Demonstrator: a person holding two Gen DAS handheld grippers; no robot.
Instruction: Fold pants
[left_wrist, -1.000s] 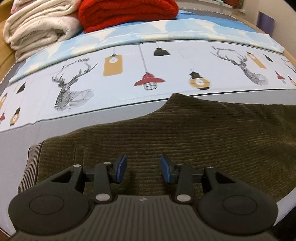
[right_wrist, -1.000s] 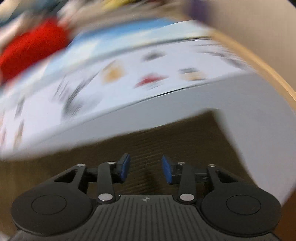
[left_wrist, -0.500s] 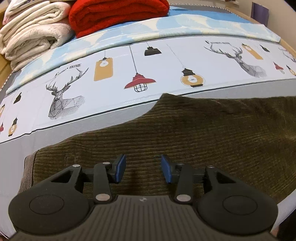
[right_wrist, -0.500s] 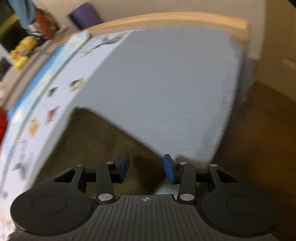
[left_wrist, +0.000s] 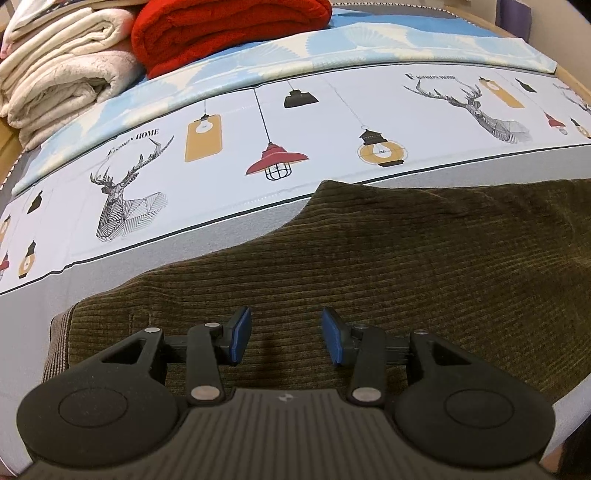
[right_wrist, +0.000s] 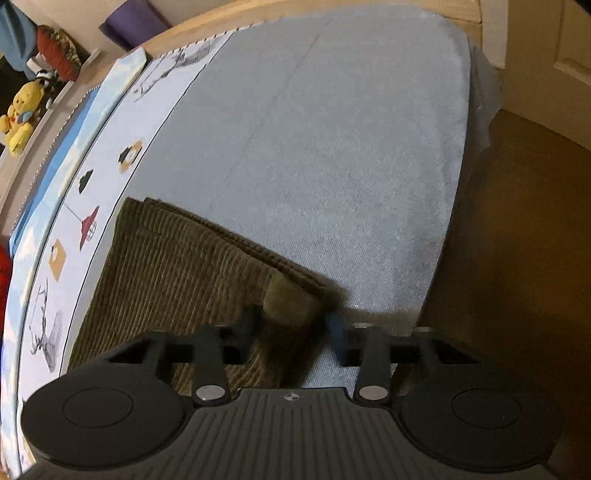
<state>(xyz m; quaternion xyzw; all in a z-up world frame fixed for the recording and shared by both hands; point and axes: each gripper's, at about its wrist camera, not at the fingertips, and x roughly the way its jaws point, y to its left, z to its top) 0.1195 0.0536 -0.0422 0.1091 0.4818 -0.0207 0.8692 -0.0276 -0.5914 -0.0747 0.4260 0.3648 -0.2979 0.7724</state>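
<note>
The olive corduroy pants (left_wrist: 406, 266) lie lengthwise-folded on the bed (right_wrist: 332, 147); left gripper (left_wrist: 284, 336) hovers half-open and empty above them, right gripper (right_wrist: 291, 325) jaws, just closing, straddle the hem corner, crosswise folds remaining.

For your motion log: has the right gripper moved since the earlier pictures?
Yes. The right gripper swung from the printed sheet to the pants cuff corner, its jaws closing around it.

Two black handheld grippers: left gripper (left_wrist: 284, 340), right gripper (right_wrist: 293, 326); blue-padded jaws, round side housings, silver screws, ribbed bodies.
</note>
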